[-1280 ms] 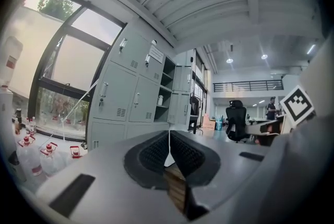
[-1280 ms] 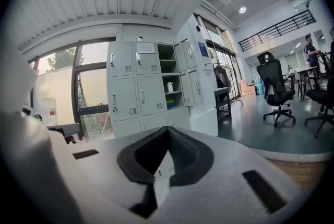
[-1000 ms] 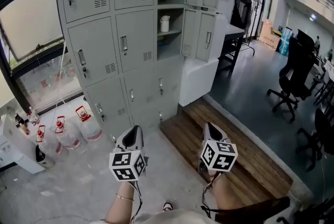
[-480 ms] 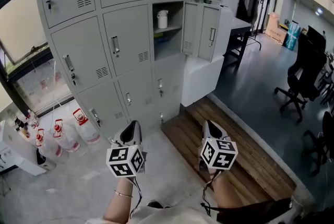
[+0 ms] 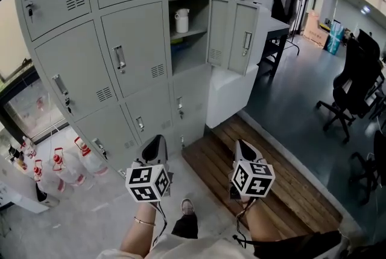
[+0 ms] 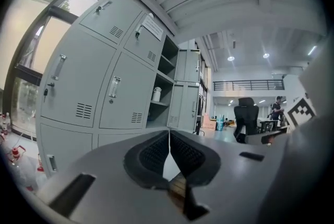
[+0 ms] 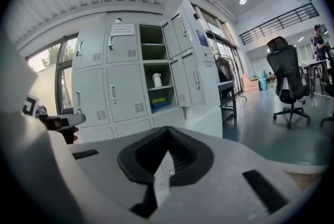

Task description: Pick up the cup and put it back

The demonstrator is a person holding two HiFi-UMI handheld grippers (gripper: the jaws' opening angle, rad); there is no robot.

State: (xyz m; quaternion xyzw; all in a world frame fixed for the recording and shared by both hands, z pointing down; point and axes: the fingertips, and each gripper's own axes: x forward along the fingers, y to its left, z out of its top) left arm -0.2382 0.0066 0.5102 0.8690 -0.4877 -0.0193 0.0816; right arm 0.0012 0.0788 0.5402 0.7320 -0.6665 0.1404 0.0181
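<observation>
far left, on the floor: water bottles (image 5: 57, 167), now closer to the frame edge than a second ago.

behind them: grey lockers (image 5: 78, 46), larger in the head view and shifted left compared with a second back. read as an approach on foot toward the locker bank. shoe (image 5: 187, 206) newly in view at bottom centre, which fits a stride.

left of centre, near: left gripper (image 5: 156, 142), level, jaws pressed together, nothing between the pads. same spot in frame as before.

centre, far: white cup (image 5: 180, 20) upright on the shelf of the open locker compartment, door swung out to its right. nearer than a second ago but well apart from both grippers; not yet touched.

right of centre, near: right gripper (image 5: 242, 146), tipped slightly down, jaws closed at the tips and empty.

right, near: wooden platform (image 5: 265, 185) on the floor. far right: black office chair (image 5: 347, 89).

judgement: walk-up phase only, pick not begun. jaws will need opening before the reach into the compartment.
</observation>
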